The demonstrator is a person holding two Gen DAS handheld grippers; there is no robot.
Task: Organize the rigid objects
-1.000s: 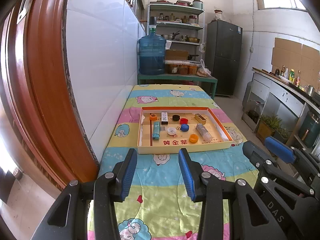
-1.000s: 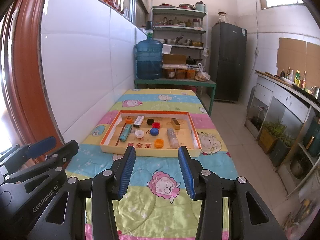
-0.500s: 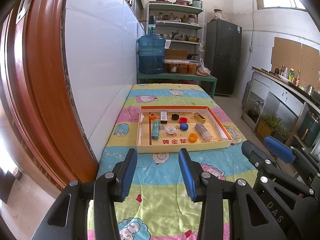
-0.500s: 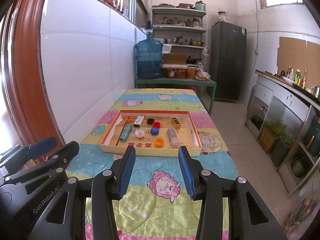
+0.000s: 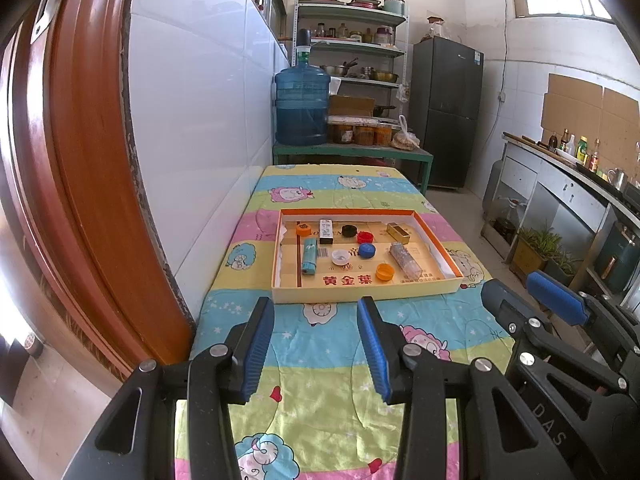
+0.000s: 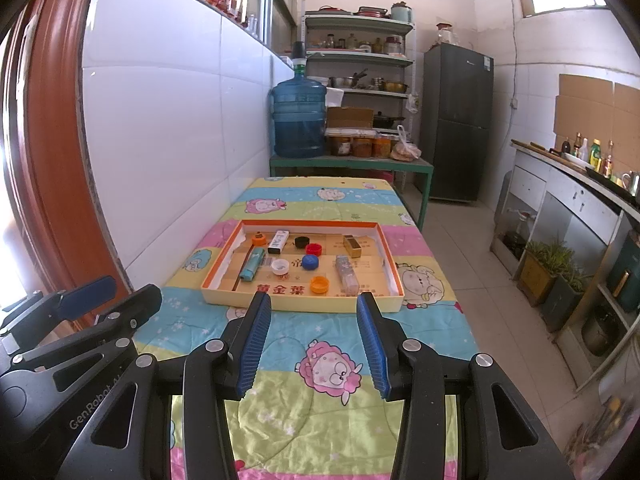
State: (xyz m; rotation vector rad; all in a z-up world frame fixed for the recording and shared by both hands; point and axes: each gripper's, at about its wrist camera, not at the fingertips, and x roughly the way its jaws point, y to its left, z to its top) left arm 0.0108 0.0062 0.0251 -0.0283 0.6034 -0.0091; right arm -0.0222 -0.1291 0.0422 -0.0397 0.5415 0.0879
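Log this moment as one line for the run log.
phase: approach | left tool: open, empty | right tool: open, empty | shallow orange-rimmed cardboard tray: on cartoon quilt, holds caps and small boxes, untouched

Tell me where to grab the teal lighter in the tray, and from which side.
Grip the teal lighter across its narrow width, about mid-length, coming straight down. It lies flat on the tray floor, long axis running near to far, so the long flanks are the parallel faces. The left claw, open and empty, looks better placed; keep clear of the white cap to its right.
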